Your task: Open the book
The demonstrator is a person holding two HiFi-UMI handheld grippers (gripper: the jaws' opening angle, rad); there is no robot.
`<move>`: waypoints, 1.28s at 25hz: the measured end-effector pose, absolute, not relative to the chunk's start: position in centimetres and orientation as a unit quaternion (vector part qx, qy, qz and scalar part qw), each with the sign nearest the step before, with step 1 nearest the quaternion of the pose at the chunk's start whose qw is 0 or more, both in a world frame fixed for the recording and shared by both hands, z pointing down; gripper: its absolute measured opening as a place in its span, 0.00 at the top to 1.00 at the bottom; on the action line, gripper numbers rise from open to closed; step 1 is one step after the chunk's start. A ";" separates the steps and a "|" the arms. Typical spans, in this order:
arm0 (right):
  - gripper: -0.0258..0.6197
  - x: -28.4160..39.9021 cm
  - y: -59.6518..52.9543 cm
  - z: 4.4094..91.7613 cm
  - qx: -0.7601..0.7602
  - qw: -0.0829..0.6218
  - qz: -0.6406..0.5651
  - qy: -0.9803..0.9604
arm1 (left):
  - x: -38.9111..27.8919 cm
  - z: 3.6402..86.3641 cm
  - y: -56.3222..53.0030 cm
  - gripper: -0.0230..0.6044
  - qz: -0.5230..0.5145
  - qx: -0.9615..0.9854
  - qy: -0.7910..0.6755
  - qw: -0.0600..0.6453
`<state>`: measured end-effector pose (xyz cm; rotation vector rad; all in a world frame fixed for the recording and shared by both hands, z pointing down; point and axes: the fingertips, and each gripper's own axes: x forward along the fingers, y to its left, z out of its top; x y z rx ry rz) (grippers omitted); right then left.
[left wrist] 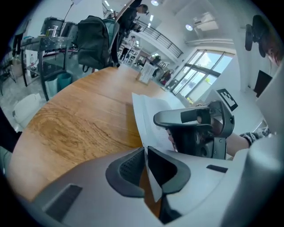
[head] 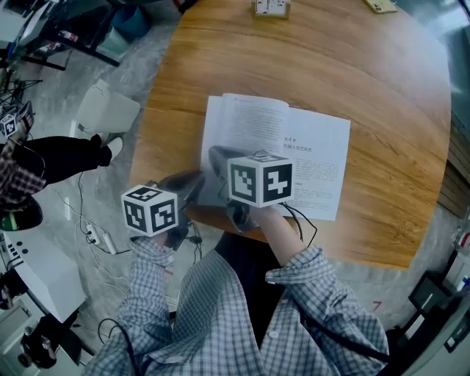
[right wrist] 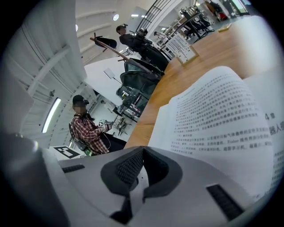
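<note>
An open book [head: 294, 158] with printed white pages lies flat on the round wooden table [head: 382, 110], near its front edge. My left gripper [head: 200, 180] is at the book's near left corner, jaws shut. In the left gripper view its pads [left wrist: 128, 166] meet, and the book's edge [left wrist: 141, 119] runs down to the slit between them. My right gripper [head: 215, 154] hovers low over the left page, also shut. In the right gripper view the pads [right wrist: 128, 168] are together with nothing gripped, and the curved left page [right wrist: 222, 115] rises to the right.
A small card stand [head: 272, 7] and a yellow item [head: 380, 6] sit at the table's far edge. A seated person in a plaid shirt [head: 15, 169], a white bin [head: 106, 110] and floor cables [head: 99, 239] are to the left.
</note>
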<state>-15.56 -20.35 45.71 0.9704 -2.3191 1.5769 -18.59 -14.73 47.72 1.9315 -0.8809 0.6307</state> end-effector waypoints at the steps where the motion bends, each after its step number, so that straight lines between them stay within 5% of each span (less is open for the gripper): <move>1: 0.93 -15.6 -20.5 46.0 0.330 0.082 0.531 -0.776 | -18.8 48.1 -14.7 0.93 0.259 0.777 -0.361 0.447; 8: 0.93 -15.5 -19.6 45.4 0.325 0.084 0.505 -0.795 | -21.3 48.4 -14.7 0.93 0.305 0.761 -0.415 0.395; 13: 0.93 -14.2 -19.9 42.6 0.325 0.034 0.477 -0.816 | -20.0 44.4 -16.4 0.93 0.215 0.794 -0.429 0.373; 32: 0.93 9.7 -17.4 34.7 0.556 0.026 0.319 -0.767 | -2.1 33.8 -15.8 0.95 0.086 0.896 -0.309 0.308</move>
